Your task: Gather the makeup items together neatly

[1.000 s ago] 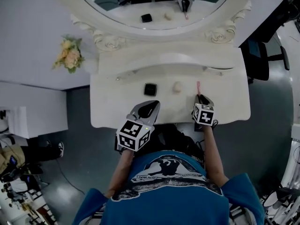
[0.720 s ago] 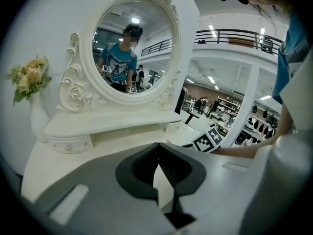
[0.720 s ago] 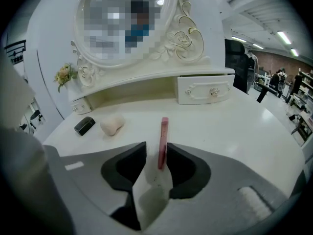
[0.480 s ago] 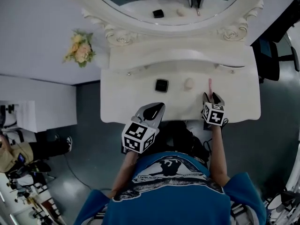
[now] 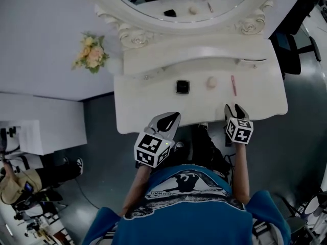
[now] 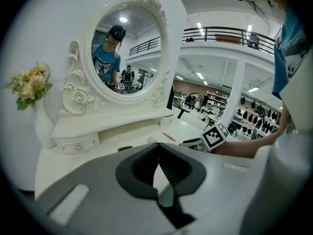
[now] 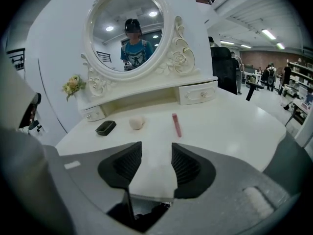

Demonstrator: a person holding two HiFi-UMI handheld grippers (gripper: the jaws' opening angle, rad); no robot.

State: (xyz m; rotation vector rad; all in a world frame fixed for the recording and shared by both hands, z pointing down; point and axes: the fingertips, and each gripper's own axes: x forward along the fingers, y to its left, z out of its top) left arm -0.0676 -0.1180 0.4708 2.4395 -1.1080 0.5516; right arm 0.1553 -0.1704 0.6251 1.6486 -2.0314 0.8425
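My right gripper [image 7: 155, 147] hangs over the front edge of the white dressing table [image 5: 153, 101] with its jaws released and spread, only bare tabletop between them. My left gripper [image 6: 157, 146] sits lower and further to my left with its jaws clenched tip to tip on nothing. The makeup lies in a loose row further back on the table: a glossy black square compact [image 5: 182, 87] on the left, a pale rounded makeup sponge [image 5: 211, 82] in the middle, and a slim pink tube [image 5: 233, 84] on the right, lying lengthwise away from me. None of them touches another, so I judge the gathering unfinished. The tube worries me most. It looks round, and if I nudge it side-on with one jaw rather than pinching it squarely, it could roll off toward the right edge. The sponge looks soft and light, so a hard squeeze may deform it and let it spring out crooked when I let go. The compact is low and smooth, so my tips might skate over its lid or shove it into the sponge. With my left jaws shut, that side can only push, not pick up.
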